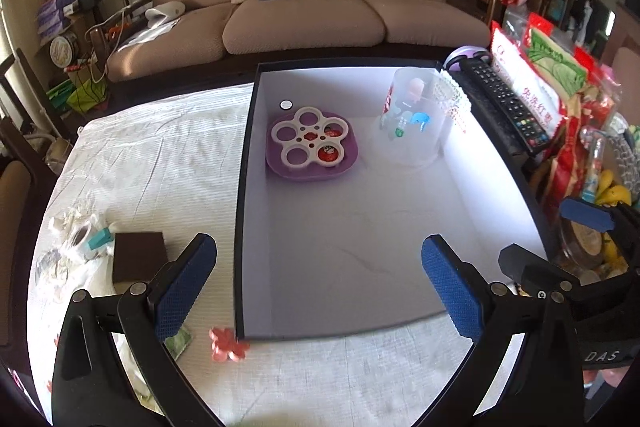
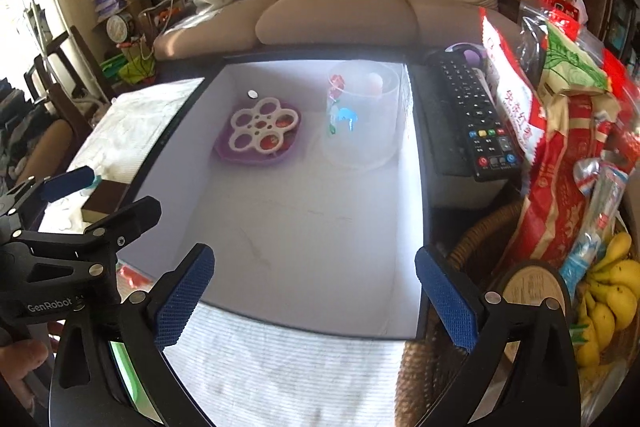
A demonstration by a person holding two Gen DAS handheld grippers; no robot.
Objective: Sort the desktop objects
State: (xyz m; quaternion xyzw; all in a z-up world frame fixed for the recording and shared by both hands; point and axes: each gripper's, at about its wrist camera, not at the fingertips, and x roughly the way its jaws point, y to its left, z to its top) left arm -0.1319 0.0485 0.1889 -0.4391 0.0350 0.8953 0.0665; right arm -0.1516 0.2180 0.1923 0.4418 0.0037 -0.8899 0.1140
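A black-rimmed box [image 1: 243, 211] with a white inside lies on the white cloth. At its far end stand a purple tray with a white flower-shaped insert [image 1: 311, 143] and a clear plastic cup [image 1: 416, 123] with small items in it. My left gripper [image 1: 318, 287] hangs open over the box's near left corner, with nothing between its blue pads. Left of it lie a brown box [image 1: 138, 255] and a pink flower piece [image 1: 226, 345]. My right gripper [image 2: 316, 299] is open and empty over the box's [image 2: 320, 227] near edge. The left gripper [image 2: 102, 199] shows at the left of the right wrist view.
A black remote [image 2: 476, 115] lies along the box's right side. Red and green snack bags [image 2: 560, 131] and a wicker basket with bananas [image 2: 608, 291] crowd the right. Crumpled wrappers [image 1: 76, 239] lie at the cloth's left. A brown sofa [image 1: 304, 7] stands beyond.
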